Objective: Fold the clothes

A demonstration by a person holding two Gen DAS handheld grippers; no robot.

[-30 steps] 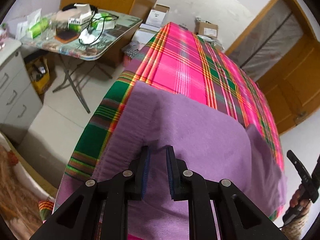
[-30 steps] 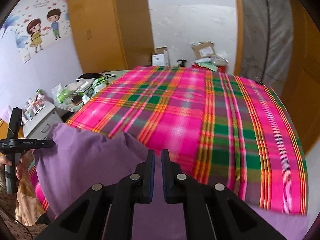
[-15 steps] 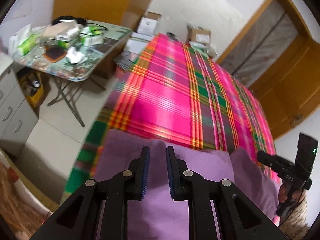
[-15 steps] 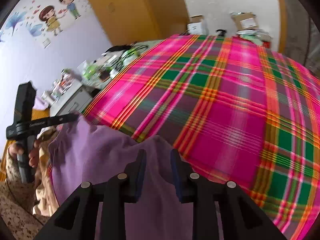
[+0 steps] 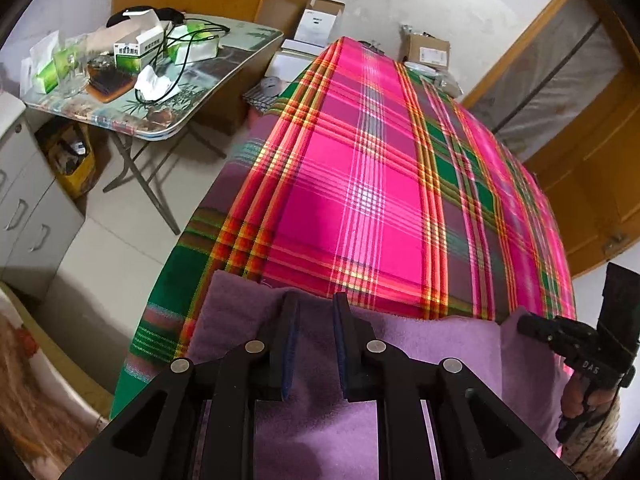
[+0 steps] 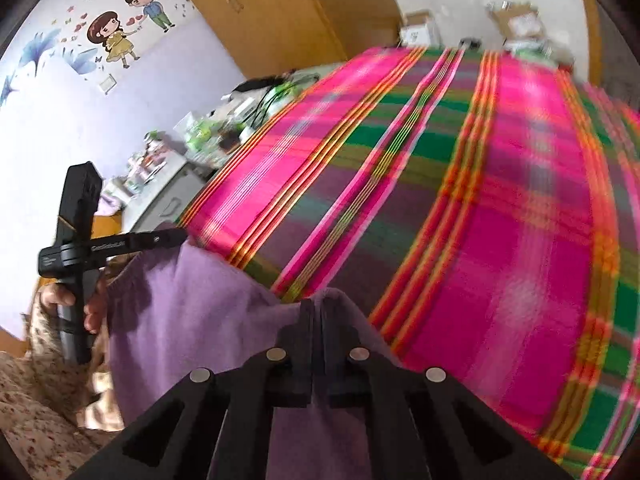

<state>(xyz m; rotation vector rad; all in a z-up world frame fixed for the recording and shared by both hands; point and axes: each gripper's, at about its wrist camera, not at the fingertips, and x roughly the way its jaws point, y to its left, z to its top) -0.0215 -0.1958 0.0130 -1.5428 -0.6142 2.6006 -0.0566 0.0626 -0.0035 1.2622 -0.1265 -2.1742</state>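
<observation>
Left wrist view: left gripper (image 5: 314,312) sits w/ jaws a little apart, purple cloth (image 5: 432,344) lying under and between the fingers; can't tell if the pads press on it. The cloth lies along the near edge of the bed, on the plaid bedspread (image 5: 360,184). At far right the right gripper (image 5: 576,344) is at the cloth's corner, held by a hand (image 5: 576,400).

Right wrist view: right gripper (image 6: 316,316) has jaws pressed together, pinching a raised fold of the purple cloth (image 6: 180,320). Left gripper (image 6: 120,244) shows at left, its tip at the cloth's other corner, w/ a hand (image 6: 68,300) on the handle and a floral sleeve (image 6: 36,400) below.

Beyond the cloth the pink-green bedspread covers the whole bed. Left of the bed: a folding table (image 5: 172,120) crowded w/ green-white boxes (image 5: 132,50), cables (image 5: 180,64), tissues. A yellow bag (image 5: 72,160) w/ dark stuff inside sits on the floor under it, next to grey drawers (image 5: 28,216). At the far end: cardboard boxes (image 5: 426,50), one open white box (image 5: 320,20), wooden wardrobe (image 6: 280,8), wooden door (image 5: 592,168). Cartoon stickers (image 6: 120,28) on the purple wall.
</observation>
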